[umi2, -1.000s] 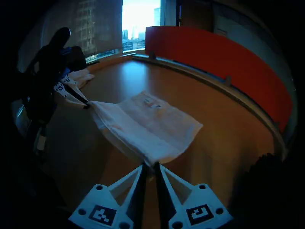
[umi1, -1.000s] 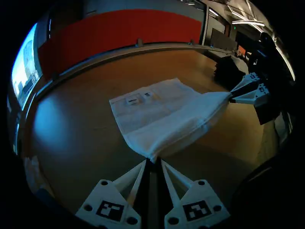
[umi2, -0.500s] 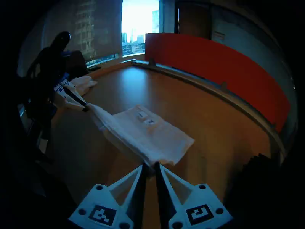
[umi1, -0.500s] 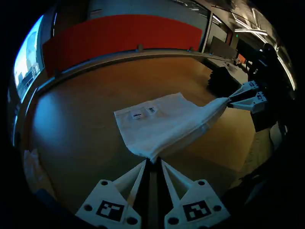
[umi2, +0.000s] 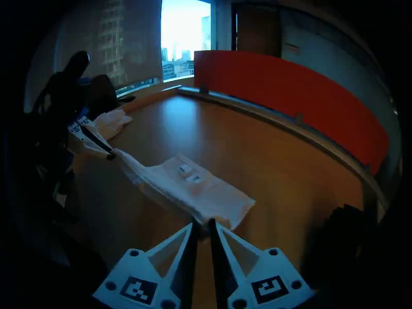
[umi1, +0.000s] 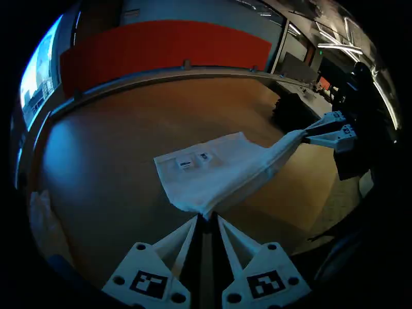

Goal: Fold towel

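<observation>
A white towel (umi1: pixel 221 170) with two small labels on top is held up by its near edge over the brown wooden table (umi1: pixel 113 139). My left gripper (umi1: pixel 207 216) is shut on one corner of the towel. My right gripper (umi2: pixel 203 222) is shut on the other near corner of the towel (umi2: pixel 190 188). In the left gripper view the right gripper (umi1: pixel 308 136) shows far right, pinching its corner. In the right gripper view the left gripper (umi2: pixel 110 154) shows at left, held by a dark figure. The towel's far edge rests on the table.
A red partition (umi1: pixel 165 46) runs along the table's far side. A second white cloth (umi2: pixel 112 122) lies on the table near the window (umi2: pixel 183 38). A dark stack (umi1: pixel 291 110) sits by the table's right end.
Both grippers have lifted and drawn back with the towel's near edge. The towel now looks smaller and more bunched, its far part dragging toward me across the table.
</observation>
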`<action>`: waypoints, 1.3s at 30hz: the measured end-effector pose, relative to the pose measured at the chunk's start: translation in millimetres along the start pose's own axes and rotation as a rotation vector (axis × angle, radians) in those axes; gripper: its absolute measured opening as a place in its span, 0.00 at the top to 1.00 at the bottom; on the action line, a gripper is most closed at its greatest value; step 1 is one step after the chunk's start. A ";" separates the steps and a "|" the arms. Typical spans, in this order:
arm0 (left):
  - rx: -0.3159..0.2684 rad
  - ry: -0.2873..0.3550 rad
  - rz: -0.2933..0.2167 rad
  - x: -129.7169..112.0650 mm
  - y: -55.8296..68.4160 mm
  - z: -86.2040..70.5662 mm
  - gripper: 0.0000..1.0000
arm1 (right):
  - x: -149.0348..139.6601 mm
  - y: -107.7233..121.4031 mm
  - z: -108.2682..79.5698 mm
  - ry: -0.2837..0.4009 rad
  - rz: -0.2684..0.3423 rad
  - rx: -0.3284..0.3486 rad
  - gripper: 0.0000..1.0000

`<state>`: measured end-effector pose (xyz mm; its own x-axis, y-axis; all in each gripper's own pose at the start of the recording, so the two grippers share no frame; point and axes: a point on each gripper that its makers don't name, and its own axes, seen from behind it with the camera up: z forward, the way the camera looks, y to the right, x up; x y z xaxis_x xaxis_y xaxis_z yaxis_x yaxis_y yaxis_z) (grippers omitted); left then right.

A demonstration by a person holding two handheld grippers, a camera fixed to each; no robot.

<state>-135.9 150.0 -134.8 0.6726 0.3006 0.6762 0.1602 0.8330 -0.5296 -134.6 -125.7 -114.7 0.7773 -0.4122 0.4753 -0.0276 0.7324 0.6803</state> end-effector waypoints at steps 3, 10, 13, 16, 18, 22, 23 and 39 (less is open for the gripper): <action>-0.003 -0.001 0.000 -1.1 2.7 -5.3 0.89 | 0.1 -4.1 -5.0 0.000 -0.005 0.005 0.84; -0.016 -0.007 0.007 -3.5 9.4 -14.3 0.89 | -2.1 -10.1 -14.4 -0.006 -0.020 0.012 0.84; -0.016 -0.013 0.014 -6.1 11.2 -14.5 0.89 | -4.1 -11.6 -15.7 -0.010 -0.024 0.015 0.84; -0.014 -0.018 0.021 -8.1 12.4 -13.7 0.89 | -6.2 -12.8 -15.2 -0.014 -0.026 0.017 0.84; -0.015 -0.021 0.023 -8.7 13.1 -12.9 0.89 | -7.8 -13.3 -14.1 -0.018 -0.028 0.019 0.84; -0.023 -0.031 0.018 -9.1 14.5 -9.0 0.89 | -11.3 -12.9 -9.8 -0.030 -0.039 0.024 0.84; -0.026 -0.034 0.016 -9.4 14.9 -7.5 0.89 | -12.0 -12.4 -8.5 -0.033 -0.043 0.024 0.84; 0.017 -0.042 0.034 4.3 -12.7 32.5 0.89 | -23.3 13.8 30.0 -0.083 -0.019 0.011 0.84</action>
<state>-158.5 155.8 -108.5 0.6468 0.3475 0.6789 0.1252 0.8297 -0.5439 -171.9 -122.2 -99.7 0.7227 -0.4698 0.5070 -0.0208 0.7184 0.6953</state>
